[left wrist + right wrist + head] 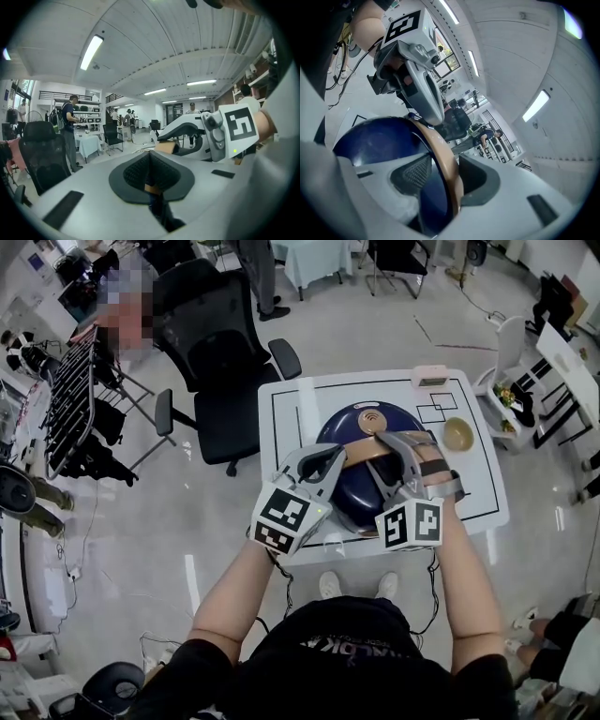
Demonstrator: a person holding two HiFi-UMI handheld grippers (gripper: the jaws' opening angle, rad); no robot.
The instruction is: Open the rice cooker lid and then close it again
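Across a pale workroom floor, locate the white table with black marked lines, backed by a black office chair. Find the navy rice cooker at table centre, between both tools. Read the lid as down, with dome level, vent uppermost and no gap apparent at the rim in the head view. Trace the tan handle arching across the lid. Check the left gripper at the handle's left end: note in the left gripper view the jaws fully together, pads meeting on a thin tan sliver low between them, judged to be the handle's edge. Check the right gripper at the handle's right end: note in the right gripper view the jaws set wide yet closed around the handle band, running edge-on between both pads with blue lid behind. Treat both grips as established. Judge lifting as not under way, given the seated lid. Do not take these views as proof that the opening swing is pending or complete; rate it as most likely pending, leaving raise, lower and reseat. Expect release of both tools last.
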